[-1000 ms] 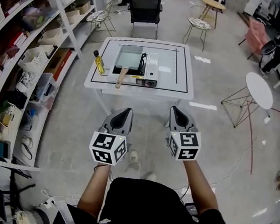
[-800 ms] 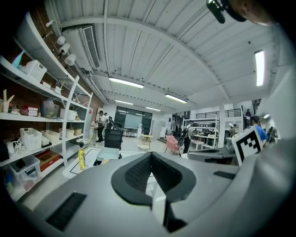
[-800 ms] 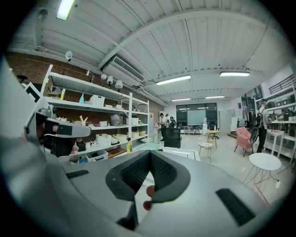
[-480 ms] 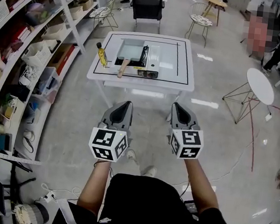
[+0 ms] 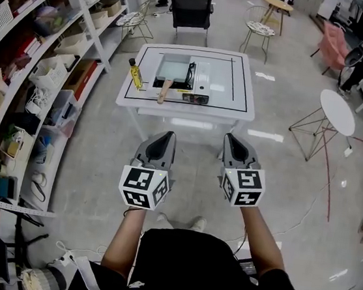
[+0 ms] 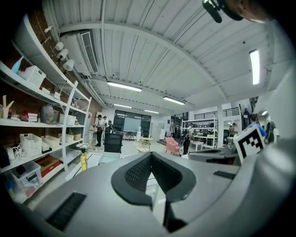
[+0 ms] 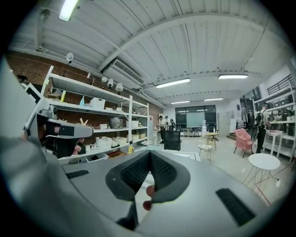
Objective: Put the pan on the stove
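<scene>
The square grey pan (image 5: 173, 70) with a wooden handle (image 5: 163, 92) lies on the white table (image 5: 230, 94), far ahead of me. It seems to rest on the left part of the portable stove (image 5: 199, 84), whose black grate shows at the pan's edge. My left gripper (image 5: 164, 139) and right gripper (image 5: 230, 142) hang side by side above the floor, well short of the table. The left gripper (image 6: 151, 159) is shut with nothing in it, and the right gripper (image 7: 150, 157) likewise.
A yellow oil bottle (image 5: 136, 74) stands at the table's left edge. Shelving (image 5: 41, 58) full of boxes lines the left side. A black chair (image 5: 190, 7) is behind the table, and a round white side table (image 5: 337, 114) is to the right.
The table with the pan has drifted slightly right and up in the head view, and the person's feet have shifted. Both grippers stay shut in much the same place.
</scene>
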